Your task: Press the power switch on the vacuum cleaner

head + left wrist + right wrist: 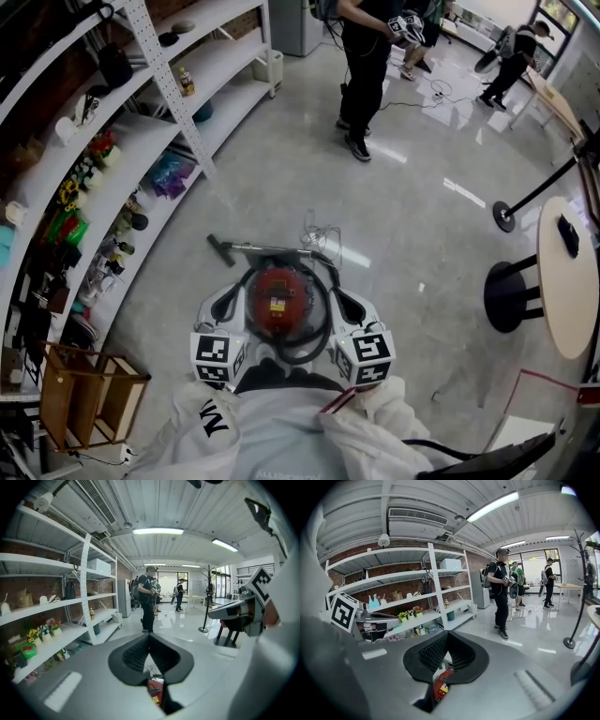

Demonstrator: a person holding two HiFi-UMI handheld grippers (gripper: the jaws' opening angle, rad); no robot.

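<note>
The red vacuum cleaner (279, 295) sat on the floor just in front of the person, with its black hose (314, 347) looped round it. The left gripper (225, 302) and the right gripper (349, 304) were held on either side of it, not touching it. Each had its jaws clenched tip to tip on nothing. White shelves (122, 141) ran along the left, and another person (366, 56) stood far off.

One vacuum (278, 298). Two grippers, the left gripper (225, 305) and the right gripper (354, 305). Three people (366, 66) in the room. One round table (567, 281). One coat stand (539, 187). One big rack of shelves (225, 56). One wooden box (80, 394).
</note>
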